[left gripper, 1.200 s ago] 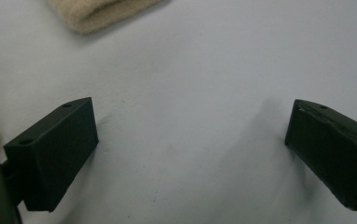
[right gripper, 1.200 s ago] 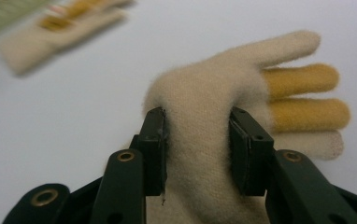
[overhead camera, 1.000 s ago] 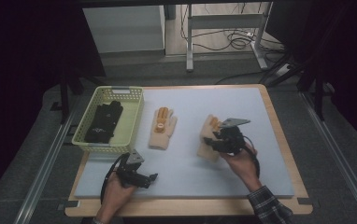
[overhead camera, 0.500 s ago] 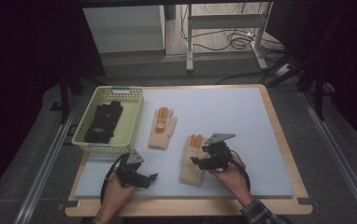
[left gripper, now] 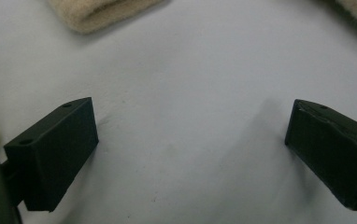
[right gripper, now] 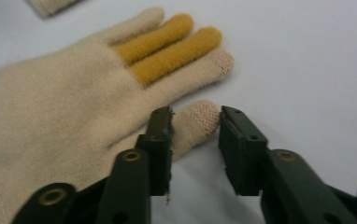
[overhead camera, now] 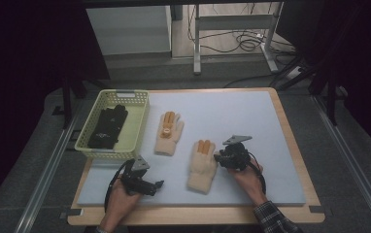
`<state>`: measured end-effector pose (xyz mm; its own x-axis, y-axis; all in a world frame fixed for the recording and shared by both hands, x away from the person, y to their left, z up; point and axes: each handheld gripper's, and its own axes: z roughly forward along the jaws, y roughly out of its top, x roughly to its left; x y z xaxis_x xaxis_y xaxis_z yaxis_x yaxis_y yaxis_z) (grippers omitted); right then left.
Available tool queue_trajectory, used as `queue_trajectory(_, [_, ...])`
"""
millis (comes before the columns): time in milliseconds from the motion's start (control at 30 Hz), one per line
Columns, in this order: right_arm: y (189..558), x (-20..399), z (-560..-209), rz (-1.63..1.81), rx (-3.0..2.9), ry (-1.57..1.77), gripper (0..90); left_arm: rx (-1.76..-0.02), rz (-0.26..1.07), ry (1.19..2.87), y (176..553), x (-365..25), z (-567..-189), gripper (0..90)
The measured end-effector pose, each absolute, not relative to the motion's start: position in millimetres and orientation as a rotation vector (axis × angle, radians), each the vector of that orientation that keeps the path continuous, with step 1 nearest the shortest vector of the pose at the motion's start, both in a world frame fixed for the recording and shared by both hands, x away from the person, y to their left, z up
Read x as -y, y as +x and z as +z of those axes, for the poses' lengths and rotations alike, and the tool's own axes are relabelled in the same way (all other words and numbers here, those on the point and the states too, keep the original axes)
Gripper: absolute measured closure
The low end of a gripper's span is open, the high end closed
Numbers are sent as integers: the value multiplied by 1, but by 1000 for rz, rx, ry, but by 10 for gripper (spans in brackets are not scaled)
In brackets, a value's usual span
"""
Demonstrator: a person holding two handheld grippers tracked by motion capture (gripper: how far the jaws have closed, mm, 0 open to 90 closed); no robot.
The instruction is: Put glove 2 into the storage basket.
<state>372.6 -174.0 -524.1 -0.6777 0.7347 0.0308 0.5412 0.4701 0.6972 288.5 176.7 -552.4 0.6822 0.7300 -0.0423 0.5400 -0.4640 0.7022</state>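
Your right gripper (right gripper: 195,123): jaws just closing around the glove (right gripper: 64,112) thumb. Your left gripper (left gripper: 190,154): released, near the worktop's front edge.

The bench (overhead camera: 290,145) has a pale wooden rim and a light grey-blue mat over its top. Around it lies dark grey floor (overhead camera: 358,179), with metal rails (overhead camera: 42,179) running along both sides. Beyond the far edge stands a white cabinet (overhead camera: 127,30), beside it a grey metal frame (overhead camera: 232,29) with black cables (overhead camera: 244,42) coiled beneath. The room's edges are dark.
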Motion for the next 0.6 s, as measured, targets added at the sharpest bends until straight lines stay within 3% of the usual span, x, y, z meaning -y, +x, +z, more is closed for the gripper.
queue_trajectory(100, [373,176,-523,1012,-2439,1095,649,-970,344,2183,288,-177,-552,27])
queue_trajectory(267, [377,178,-518,1056,-2409,1106,572,-970,344,2183,289,-177,-552,27])
queue_trajectory(600, [398,143,-507,1160,-2471,1013,539,-970,345,2182,288,-177,-552,27])
